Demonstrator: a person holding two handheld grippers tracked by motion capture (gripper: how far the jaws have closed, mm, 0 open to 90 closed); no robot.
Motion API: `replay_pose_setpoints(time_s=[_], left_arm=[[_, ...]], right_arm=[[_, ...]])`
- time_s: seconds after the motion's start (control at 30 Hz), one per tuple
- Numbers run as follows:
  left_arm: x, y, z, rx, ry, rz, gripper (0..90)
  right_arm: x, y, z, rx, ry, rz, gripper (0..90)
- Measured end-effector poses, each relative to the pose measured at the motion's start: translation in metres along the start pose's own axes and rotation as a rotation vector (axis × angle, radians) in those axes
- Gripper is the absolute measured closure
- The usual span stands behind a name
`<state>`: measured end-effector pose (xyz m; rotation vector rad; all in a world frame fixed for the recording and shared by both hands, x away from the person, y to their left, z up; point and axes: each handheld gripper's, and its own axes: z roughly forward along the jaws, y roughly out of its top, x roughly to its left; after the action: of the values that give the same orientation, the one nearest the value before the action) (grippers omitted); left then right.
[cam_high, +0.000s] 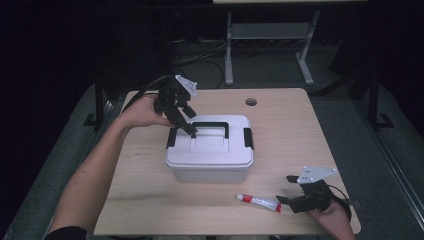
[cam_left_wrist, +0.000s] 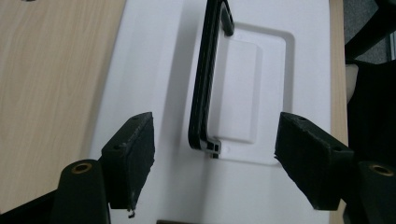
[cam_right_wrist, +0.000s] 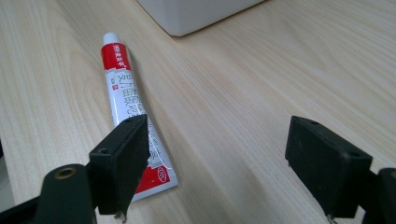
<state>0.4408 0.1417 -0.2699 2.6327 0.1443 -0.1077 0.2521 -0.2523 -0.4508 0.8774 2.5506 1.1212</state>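
Centrally in the high view sits the white storage box, lid on, its black handle lying flat in a recess and a black latch at each end. Above its upper-left corner hang the left tongs, jaws spread wide, tips at the handle's left end; whether they touch it I cannot tell. The left gripper view looks straight down on the lid: the handle runs up the middle of the frame, its near end between the two pads with clear gaps on both sides. Lower right in the high view, the right tongs rest open on the worktop, gripping nothing. A red-and-white tube lies just left of them. The right gripper view shows that tube close up, its flat end passing behind the left pad, with the box's base at the top edge.
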Motion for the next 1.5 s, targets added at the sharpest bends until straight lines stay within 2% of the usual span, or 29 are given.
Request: replay_pose_setpoints(time_s=[0.17, 0.5, 0.6, 0.93, 1.2, 1.5], left_arm=[[0.002, 0.005, 0.003, -0.014, -0.010, 0.002, 31.0], [0.006, 0.018, 0.015, 0.021, -0.037, 0.007, 36.5], [0.008, 0.023, 0.019, 0.045, -0.043, 0.014, 41.4], [0.008, 0.032, 0.027, 0.067, -0.073, 0.028, 56.5], [0.006, 0.034, 0.027, 0.074, -0.068, 0.038, 70.0], [0.003, 0.036, 0.026, 0.085, -0.065, 0.049, 74.4]], right_arm=[[0.000, 0.000, 0.000, 0.000, 0.000, -0.003, 21.3], [0.001, 0.000, 0.000, 0.003, 0.009, 0.006, 21.4], [0.002, 0.000, 0.001, 0.005, 0.010, 0.001, 21.4], [0.002, 0.000, 0.001, 0.006, 0.011, -0.003, 21.6], [0.002, 0.001, 0.002, 0.009, 0.013, -0.002, 21.6], [0.003, 0.002, 0.003, 0.007, 0.016, -0.009, 21.6]])
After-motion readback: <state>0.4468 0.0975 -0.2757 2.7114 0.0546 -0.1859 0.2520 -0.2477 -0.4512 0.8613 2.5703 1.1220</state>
